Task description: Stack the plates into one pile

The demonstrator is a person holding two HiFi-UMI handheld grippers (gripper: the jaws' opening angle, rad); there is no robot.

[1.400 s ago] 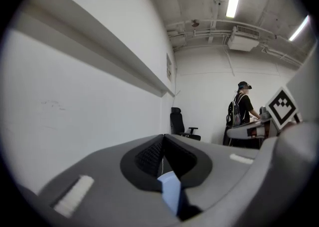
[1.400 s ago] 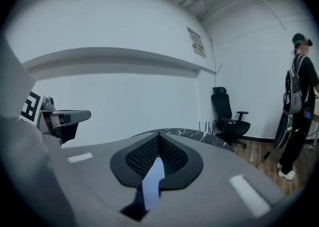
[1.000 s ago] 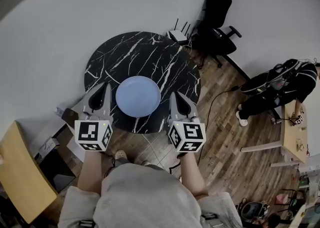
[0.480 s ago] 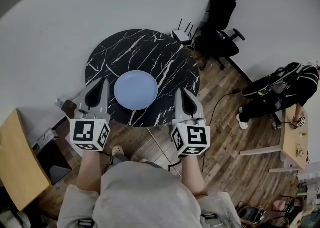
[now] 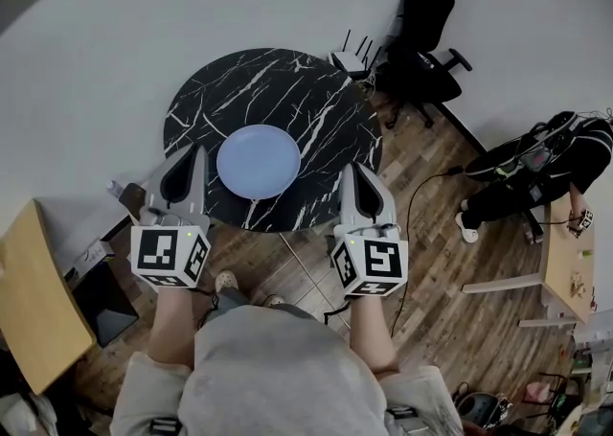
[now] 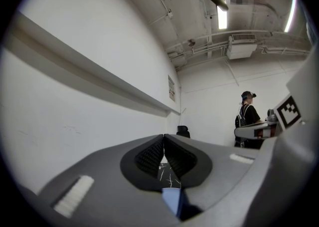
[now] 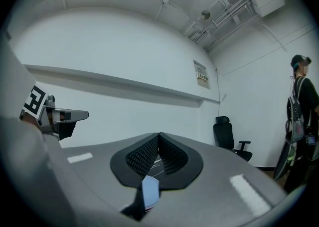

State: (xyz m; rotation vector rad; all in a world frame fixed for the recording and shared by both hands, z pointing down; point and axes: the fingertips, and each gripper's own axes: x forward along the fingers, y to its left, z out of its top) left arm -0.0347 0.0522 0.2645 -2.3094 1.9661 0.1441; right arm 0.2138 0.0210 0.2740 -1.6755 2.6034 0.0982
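Note:
A pale blue plate [image 5: 259,161] lies on the near half of a round black marble table [image 5: 287,89]; from above it reads as a single disc. My left gripper [image 5: 201,150] is held off the plate's left side, shut and empty, at the table's near rim. To the plate's right my right gripper [image 5: 349,169] is also shut with nothing in it. In the left gripper view the jaws [image 6: 163,136] meet at the tip, and a sliver of the plate [image 6: 171,200] shows below them. The right gripper view has its jaws [image 7: 159,134] closed, with the plate [image 7: 150,191] beneath.
A black office chair [image 5: 419,36] stands behind the table near a white router [image 5: 347,62]. At the right a person in dark clothes [image 5: 536,171] stands beside a wooden desk [image 5: 563,262]. A wooden surface [image 5: 34,319] is at my lower left. A cable runs across the wood floor [image 5: 421,185].
Both grippers have drawn back from beside the plate toward my body and risen a little. The plate stays where it was on the table.

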